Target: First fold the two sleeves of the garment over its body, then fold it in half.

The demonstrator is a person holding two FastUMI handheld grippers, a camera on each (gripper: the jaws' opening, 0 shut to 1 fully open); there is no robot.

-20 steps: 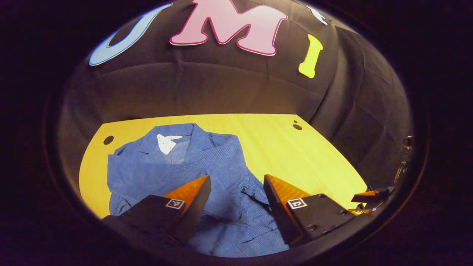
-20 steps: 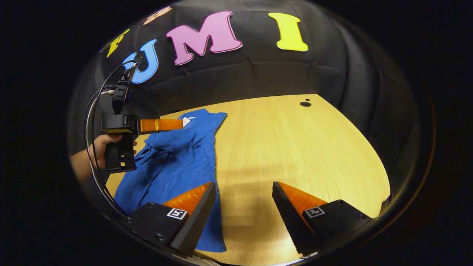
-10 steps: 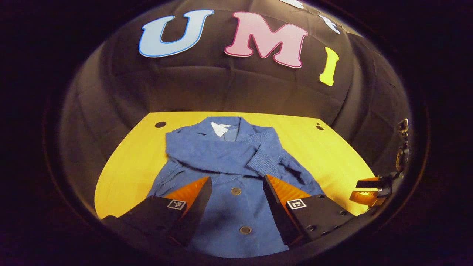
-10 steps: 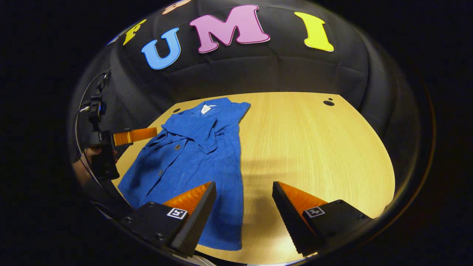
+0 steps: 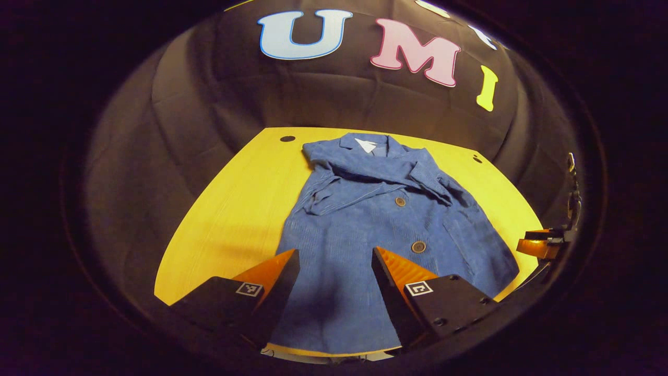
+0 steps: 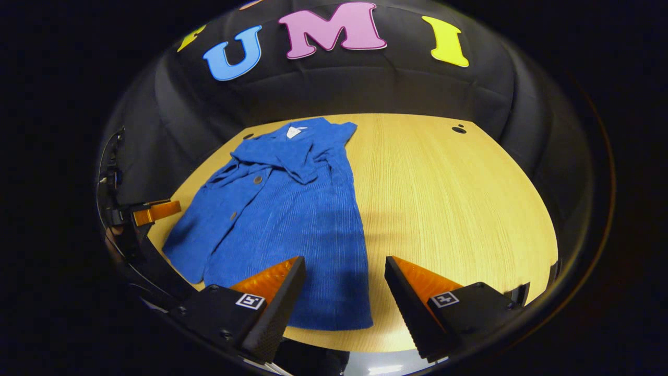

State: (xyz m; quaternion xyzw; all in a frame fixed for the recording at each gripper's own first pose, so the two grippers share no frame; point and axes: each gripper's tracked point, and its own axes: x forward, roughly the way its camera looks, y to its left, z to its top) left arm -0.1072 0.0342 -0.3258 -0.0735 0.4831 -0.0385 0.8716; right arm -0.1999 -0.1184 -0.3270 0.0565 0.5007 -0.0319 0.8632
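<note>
Your blue ribbed corduroy jacket (image 5: 376, 230) lies flat, front up, on the pale yellow wood-grain table (image 5: 229, 209), collar toward the black cloth wall. Both sleeves (image 5: 376, 169) are crossed over its chest in soft, rumpled folds, and two round dark buttons (image 5: 418, 246) run down the front below them; a white neck label sits inside the collar.

Your left gripper (image 5: 334, 263) hovers over the hem with its fingers spread and nothing between them. In the right gripper view the jacket (image 6: 292, 209) takes the table's left half, the smooth bare board (image 6: 449, 198) stretching to the right. Your right gripper (image 6: 342, 271) hangs above the hem's right corner, fingers likewise apart and empty.

Compared with a second ago, both of your grippers have pulled back toward the near edge, so the whole jacket now shows instead of just its upper part.
</note>
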